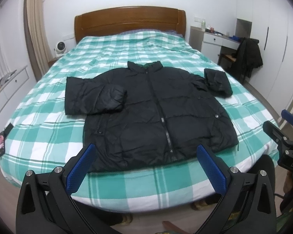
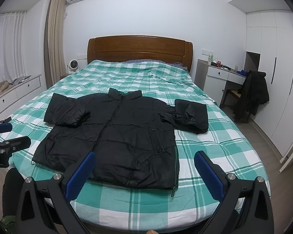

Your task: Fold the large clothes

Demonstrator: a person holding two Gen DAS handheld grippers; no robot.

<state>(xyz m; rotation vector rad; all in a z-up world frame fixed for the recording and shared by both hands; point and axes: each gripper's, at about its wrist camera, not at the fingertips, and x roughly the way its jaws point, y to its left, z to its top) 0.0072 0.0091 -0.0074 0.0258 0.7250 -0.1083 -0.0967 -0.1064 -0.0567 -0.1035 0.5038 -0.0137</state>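
Note:
A black puffer jacket (image 1: pixel 146 113) (image 2: pixel 119 134) lies flat and zipped, front up, on the green-and-white checked bed (image 1: pixel 48 136) (image 2: pixel 214 156), collar toward the headboard. Its left sleeve (image 1: pixel 93 95) is folded back over itself; the right sleeve (image 1: pixel 216 81) (image 2: pixel 191 115) is bunched at the cuff. My left gripper (image 1: pixel 145 150) hovers open over the jacket's hem, apart from it. My right gripper (image 2: pixel 144 158) also stands open near the hem, holding nothing. The right gripper (image 1: pixel 283 142) shows at the left wrist view's right edge, the left gripper (image 2: pixel 7 142) at the other view's left edge.
A wooden headboard (image 2: pixel 140 46) stands at the far end. A white desk (image 2: pixel 224 74) and a chair draped with a dark coat (image 2: pixel 254 93) stand to the right, by white wardrobes. A small fan (image 2: pixel 73 65) and a drawer bench (image 2: pixel 13 91) are left. A phone-like object (image 1: pixel 1 142) lies on the bed's left edge.

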